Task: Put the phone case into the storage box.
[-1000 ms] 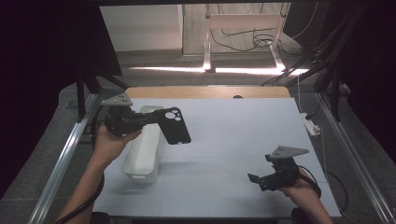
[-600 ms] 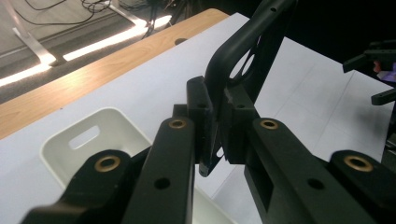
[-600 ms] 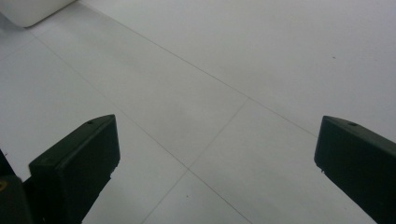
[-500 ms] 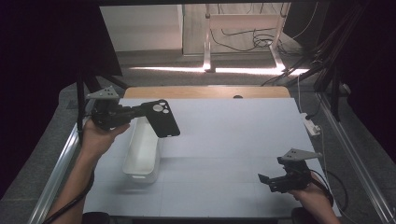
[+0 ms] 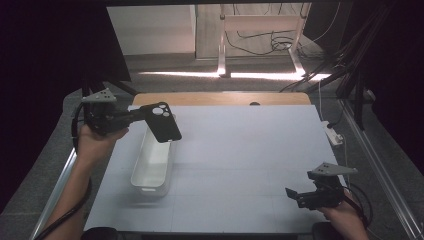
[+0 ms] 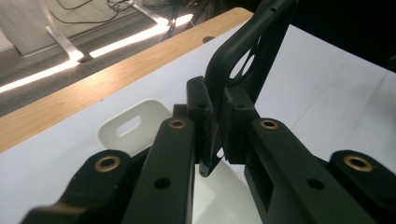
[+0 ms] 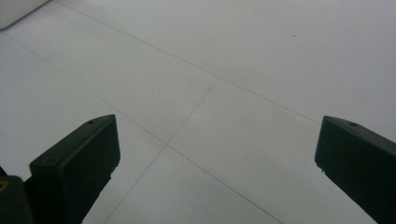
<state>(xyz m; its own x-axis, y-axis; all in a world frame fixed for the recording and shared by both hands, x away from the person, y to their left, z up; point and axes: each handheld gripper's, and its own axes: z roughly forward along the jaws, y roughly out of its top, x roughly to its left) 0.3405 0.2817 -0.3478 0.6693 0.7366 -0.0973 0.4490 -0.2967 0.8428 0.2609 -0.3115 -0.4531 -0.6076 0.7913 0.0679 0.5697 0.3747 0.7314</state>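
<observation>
While our left gripper [image 5: 134, 116] clamps the edge of a black phone case [image 5: 164, 122], we hold the case in the air above the far end of the white bin [image 5: 150, 172], which sits on the table's [image 5: 250, 150] left side. Our right gripper [image 5: 300, 196] hovers low over the near right corner, jaws spread wide with nothing between them.

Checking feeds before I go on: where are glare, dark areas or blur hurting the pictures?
High view: bright strip of glare on the floor beyond the table, surroundings near black. Left gripper view: close jaws soft, phone case a dark silhouette over the white bin. Right gripper view: even, dim, jaw tips slightly blurred.
</observation>
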